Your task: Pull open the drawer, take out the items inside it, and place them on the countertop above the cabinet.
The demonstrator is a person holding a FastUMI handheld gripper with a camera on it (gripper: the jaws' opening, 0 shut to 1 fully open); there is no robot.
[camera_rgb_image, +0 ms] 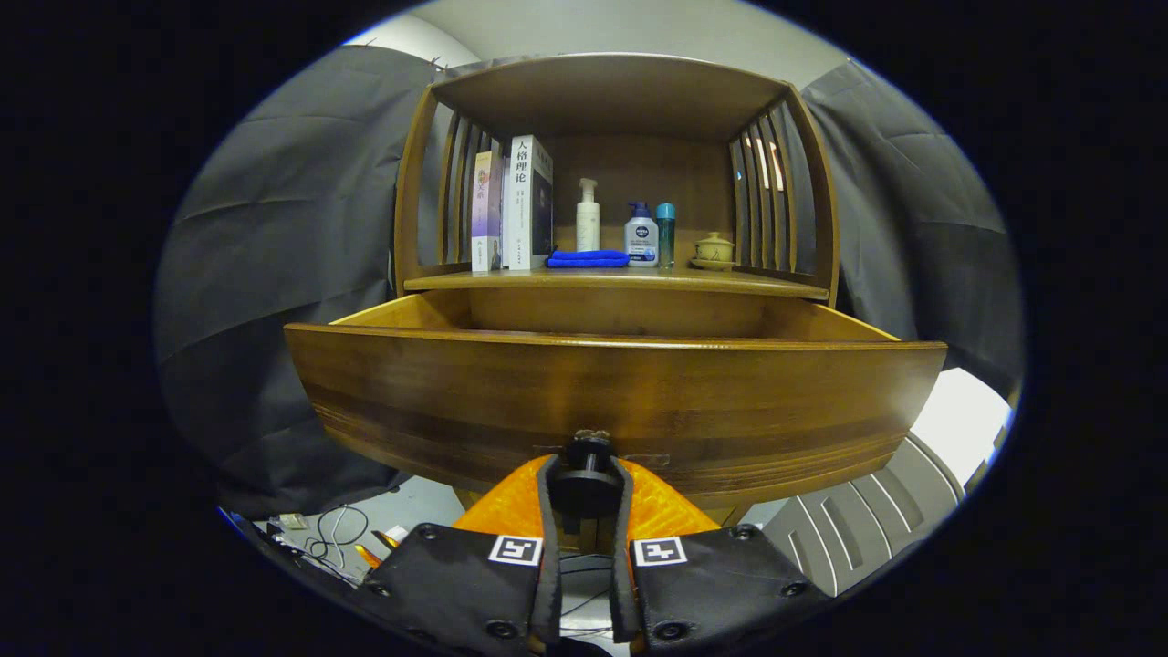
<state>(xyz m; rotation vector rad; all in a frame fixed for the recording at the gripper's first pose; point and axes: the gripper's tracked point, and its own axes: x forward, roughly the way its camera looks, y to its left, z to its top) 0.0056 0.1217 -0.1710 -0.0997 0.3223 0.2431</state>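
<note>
Cabinet (620, 100) is standing dead ahead, its bench (620, 281) carrying books, bottles, a blue cloth and a small lidded cup, and just below it the drawer (616, 401) is sitting pulled well out toward the tool, its long front running crosswise. Whatever is lying inside is hiding behind that front panel. Tool (585, 474) is sitting nearly together, its fingers (547, 511) clamping on the dark knob (588, 470) at the drawer front's lower middle.

My tongs (587, 488) were clamped on the dark knob (589, 453) of the drawer (616, 401), which stood pulled out. Above it, the surface (620, 279) held two books (513, 205), a blue cloth (588, 259), three bottles (641, 234) and a lidded cup (714, 250).
</note>
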